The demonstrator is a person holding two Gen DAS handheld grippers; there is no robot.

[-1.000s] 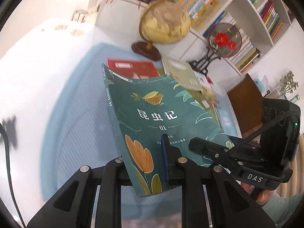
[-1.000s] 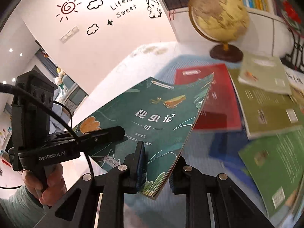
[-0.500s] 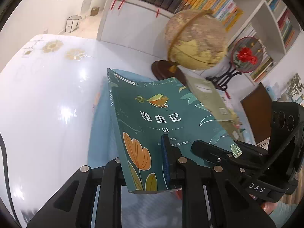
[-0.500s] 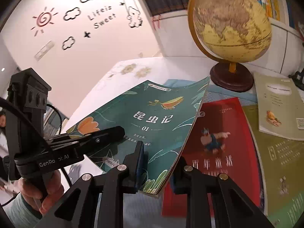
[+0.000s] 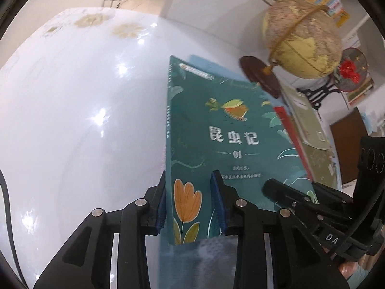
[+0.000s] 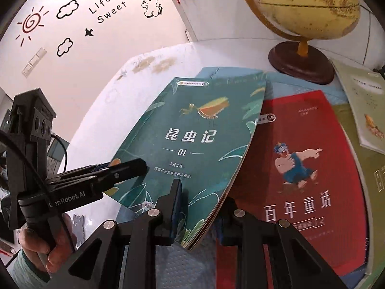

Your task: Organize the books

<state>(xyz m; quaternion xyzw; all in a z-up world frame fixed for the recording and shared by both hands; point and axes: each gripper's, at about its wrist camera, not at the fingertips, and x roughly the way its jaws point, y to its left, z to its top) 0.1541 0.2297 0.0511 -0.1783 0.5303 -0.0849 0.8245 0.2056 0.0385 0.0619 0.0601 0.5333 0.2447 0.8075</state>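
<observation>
Green book "昆虫记 01" (image 5: 216,144) held low over blue mat (image 6: 182,260), centre frame in both views.

Left gripper (image 5: 192,202) opening, book's spine corner between its blue pads, left pad clear of the cover. Right gripper (image 6: 199,207) clenched on the book's page edge. Red book (image 6: 308,168) lying right of it, globe (image 5: 300,38) upper right.

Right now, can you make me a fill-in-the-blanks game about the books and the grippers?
1. Both grippers have the ____ book between their fingers.
2. Beside it lies a ____ book showing a pointing man.
3. The round thing on the wooden stand is a ____.
4. The left gripper has its jaws ____ing.

Missing words: green; red; globe; open
</observation>
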